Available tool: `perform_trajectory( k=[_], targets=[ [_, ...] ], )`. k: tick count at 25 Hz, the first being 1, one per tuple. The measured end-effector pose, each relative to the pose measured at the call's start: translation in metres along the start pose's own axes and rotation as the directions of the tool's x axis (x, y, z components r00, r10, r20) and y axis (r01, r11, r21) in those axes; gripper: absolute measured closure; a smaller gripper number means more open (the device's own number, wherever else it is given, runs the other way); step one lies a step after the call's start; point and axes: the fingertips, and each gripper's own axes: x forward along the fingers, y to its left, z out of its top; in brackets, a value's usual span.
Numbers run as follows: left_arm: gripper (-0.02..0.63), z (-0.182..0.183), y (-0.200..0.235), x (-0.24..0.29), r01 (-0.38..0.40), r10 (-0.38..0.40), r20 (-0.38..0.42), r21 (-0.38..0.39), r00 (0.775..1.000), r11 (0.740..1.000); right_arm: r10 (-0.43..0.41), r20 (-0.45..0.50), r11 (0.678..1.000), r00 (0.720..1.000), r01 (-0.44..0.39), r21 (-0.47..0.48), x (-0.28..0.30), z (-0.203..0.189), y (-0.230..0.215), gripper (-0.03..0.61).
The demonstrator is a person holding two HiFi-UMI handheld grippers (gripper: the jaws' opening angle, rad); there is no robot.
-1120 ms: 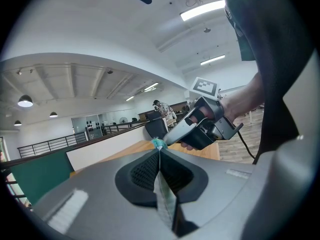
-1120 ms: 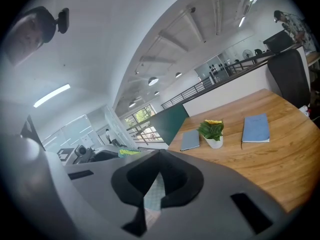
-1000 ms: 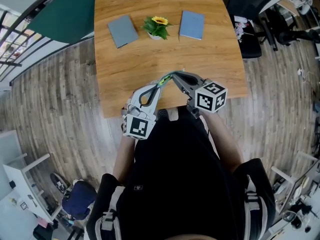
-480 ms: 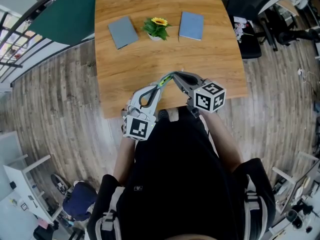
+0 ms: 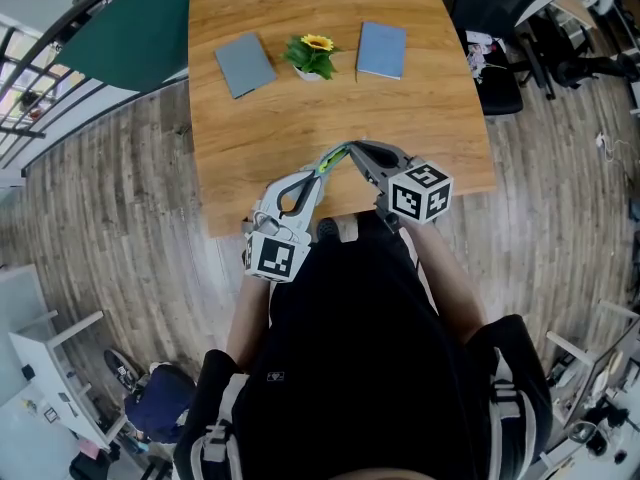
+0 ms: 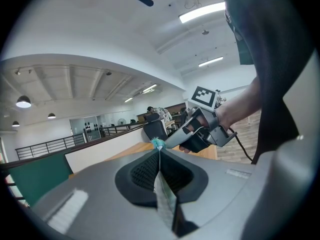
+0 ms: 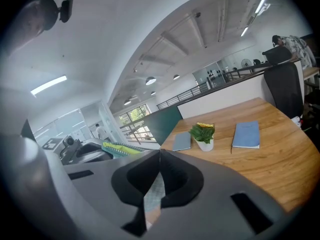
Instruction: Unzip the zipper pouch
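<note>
One zipper pouch [image 7: 122, 148], yellow-green with a ribbed zip edge, is up in the air over the near edge of the table [image 5: 280, 128], held between the two grippers. The left gripper [image 6: 159, 150] is clamped tight on a teal bit of it. The right gripper [image 7: 160, 153] is squeezed right down too, tips meeting at the pouch's end. On the single smooth wooden top: two flat rectangles, a grey-blue notebook [image 5: 245, 63] and a lighter blue notebook [image 5: 383, 50], plus one potted sunflower [image 5: 312, 55] between them. Nothing's shifted from a second ago, honestly.
</note>
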Motion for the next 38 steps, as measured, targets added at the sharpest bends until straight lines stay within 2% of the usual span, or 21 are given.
perform_trajectory(
  k=[8,13,20,38],
  targets=[
    [0.604,0.003,0.001,-0.002,0.003,-0.003,0.006,0.009,1.0,1.0,-0.016,0.003,1.0,1.0,0.016,-0.015,-0.002,0.0,-0.006,0.574],
    [0.604,0.001,-0.001,-0.004,0.006,-0.006,0.001,-0.023,1.0,1.0,-0.029,0.007,0.999,1.0,0.029,-0.022,-0.005,0.0,-0.011,0.573],
    [0.604,0.01,0.002,-0.007,-0.006,0.005,0.042,0.009,0.999,1.0,-0.054,0.019,0.998,0.998,0.054,-0.019,-0.012,0.001,-0.018,0.574],
    [0.604,0.013,0.017,-0.016,-0.026,0.028,0.085,-0.026,0.996,0.999,-0.099,0.04,0.995,0.994,0.1,-0.014,-0.023,0.005,-0.034,0.573]
  ],
)
